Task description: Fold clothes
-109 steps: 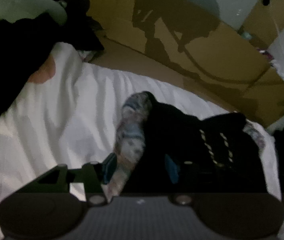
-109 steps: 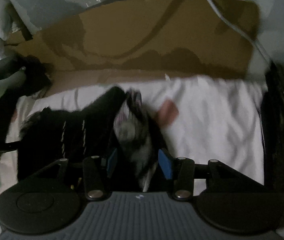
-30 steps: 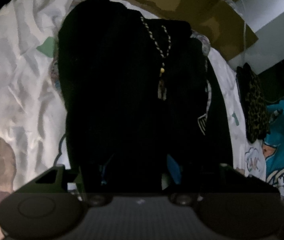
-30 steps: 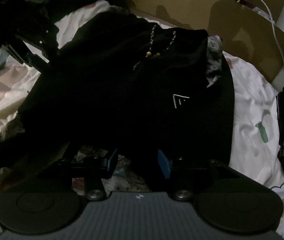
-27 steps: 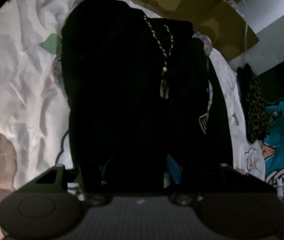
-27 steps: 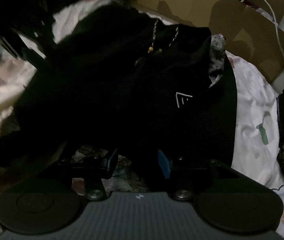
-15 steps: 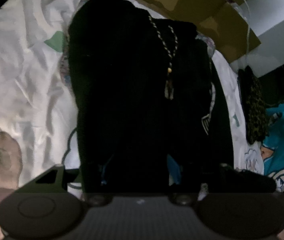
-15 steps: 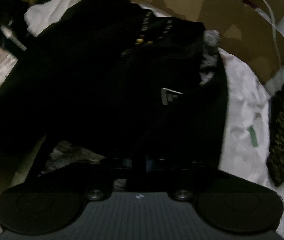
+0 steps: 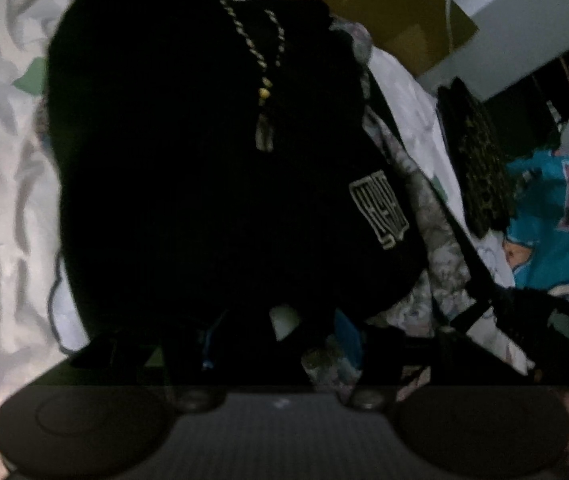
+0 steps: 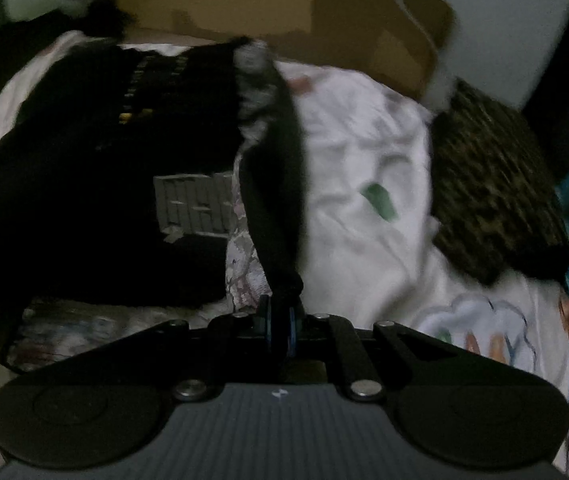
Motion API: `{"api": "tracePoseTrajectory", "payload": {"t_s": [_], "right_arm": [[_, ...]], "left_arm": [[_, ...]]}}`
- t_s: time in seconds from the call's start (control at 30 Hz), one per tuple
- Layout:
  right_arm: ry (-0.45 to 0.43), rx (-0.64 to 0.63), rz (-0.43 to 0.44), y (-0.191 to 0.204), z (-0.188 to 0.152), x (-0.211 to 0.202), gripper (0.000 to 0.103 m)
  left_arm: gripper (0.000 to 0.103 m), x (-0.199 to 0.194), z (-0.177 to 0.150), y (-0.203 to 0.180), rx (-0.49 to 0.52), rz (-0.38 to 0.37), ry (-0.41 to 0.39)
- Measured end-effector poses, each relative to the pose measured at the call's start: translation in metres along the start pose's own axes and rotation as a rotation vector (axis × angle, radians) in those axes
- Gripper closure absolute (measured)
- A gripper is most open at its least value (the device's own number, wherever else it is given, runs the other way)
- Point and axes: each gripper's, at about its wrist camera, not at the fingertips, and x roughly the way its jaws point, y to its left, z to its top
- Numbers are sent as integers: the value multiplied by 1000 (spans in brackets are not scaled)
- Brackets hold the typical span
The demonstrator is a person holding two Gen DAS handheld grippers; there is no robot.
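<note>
A black hoodie (image 9: 204,160) with striped drawstrings (image 9: 260,52) and a pale logo patch (image 9: 380,212) lies on a white bed sheet (image 9: 4,160). My left gripper (image 9: 278,340) stands over its near hem. The blue pads are apart, with dark cloth and a pale scrap between them. In the right wrist view the hoodie (image 10: 104,200) fills the left. A long black sleeve (image 10: 276,184) runs from its shoulder down into my right gripper (image 10: 280,316). Those jaws are closing, the blue pads pinching the sleeve's end.
A grey patterned garment (image 10: 244,264) lies under the hoodie's near edge. A leopard-print cushion (image 10: 492,192) and teal printed fabric (image 9: 556,216) lie to the right. Cardboard (image 10: 244,8) lines the far side of the bed. Dark clothes (image 10: 24,0) are heaped at the far left.
My right gripper went from open to shut on the sleeve and swung right, drawing the sleeve out over the sheet. The logo patch now shows fully. The left gripper shifted a little.
</note>
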Motion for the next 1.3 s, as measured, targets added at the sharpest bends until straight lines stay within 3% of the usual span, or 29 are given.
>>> {"api": "tracePoseTrajectory", "payload": {"t_s": [0.3, 0.6, 0.7, 0.8, 1.0, 1.3], "right_arm": [[55, 202, -26, -64, -31, 6, 99], [108, 306, -13, -97, -52, 19, 96], [76, 292, -18, -102, -54, 14, 91], [22, 245, -20, -100, -51, 6, 63], [-13, 149, 5, -84, -37, 9, 61], [70, 113, 22, -83, -36, 45, 61]], "left_arm": [[42, 17, -11, -30, 93, -6, 67], [42, 42, -25, -49, 150, -12, 166], [42, 49, -30, -48, 156, -2, 196], [42, 53, -33, -48, 160, 10, 211], [41, 55, -35, -51, 173, 18, 211], [41, 56, -35, -50, 167, 16, 210]]}}
